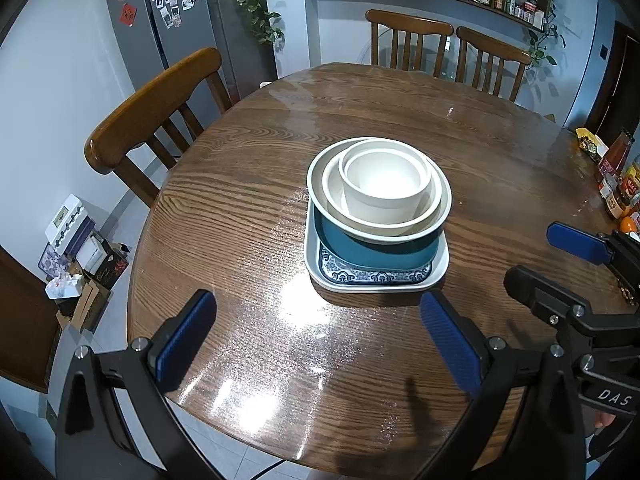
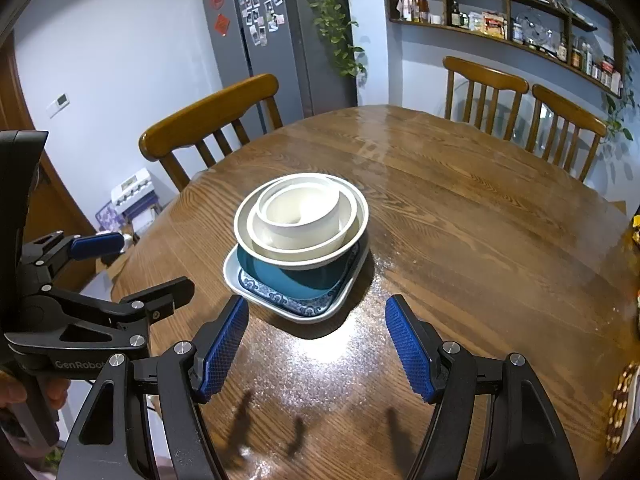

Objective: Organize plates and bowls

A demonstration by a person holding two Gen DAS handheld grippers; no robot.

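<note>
Nesting on one tray (image 1: 439,268) – three bowls (image 1: 384,184), two plates (image 1: 360,276)

Both tools are the same build: matte black frames with triangular cut-outs in the arms and round silver screw heads at the pivots. The left gripper (image 1: 318,332) carries two long blue pads (image 1: 186,336) with a fine ribbed, cross-hatched texture, set on the inner faces of its black fingers. The right gripper (image 2: 316,344) has matching blue knurled pads (image 2: 410,348). Behind the claw, each black body bears pale lettering: "GenRobot" reads on the left one, "DAS" on the right. A hand (image 2: 24,394) wraps the left tool's handle.
</note>
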